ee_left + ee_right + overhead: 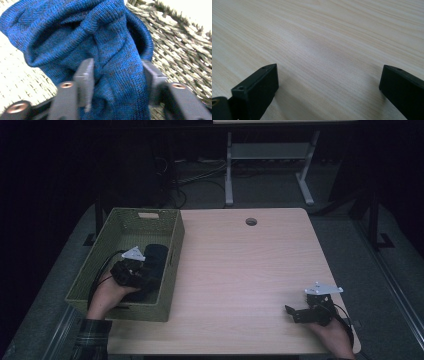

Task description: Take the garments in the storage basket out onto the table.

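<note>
Left gripper (116,75) was mine to work with, its jaws set on either side of a fold of the blue knit cloth (100,37) and pinching it, inside the woven basket (120,222). That cloth ran lengthwise straight ahead of me. Right gripper (328,85) sat spread wide, well away from the basket, over bare table (324,37).

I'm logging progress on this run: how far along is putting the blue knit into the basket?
Done: the blue knit is already inside the woven basket. In hand: the left tongs grip a fold of it over the basket floor. Left: letting go and pulling out. The right tongs sit open over the bare table, holding nothing.
</note>
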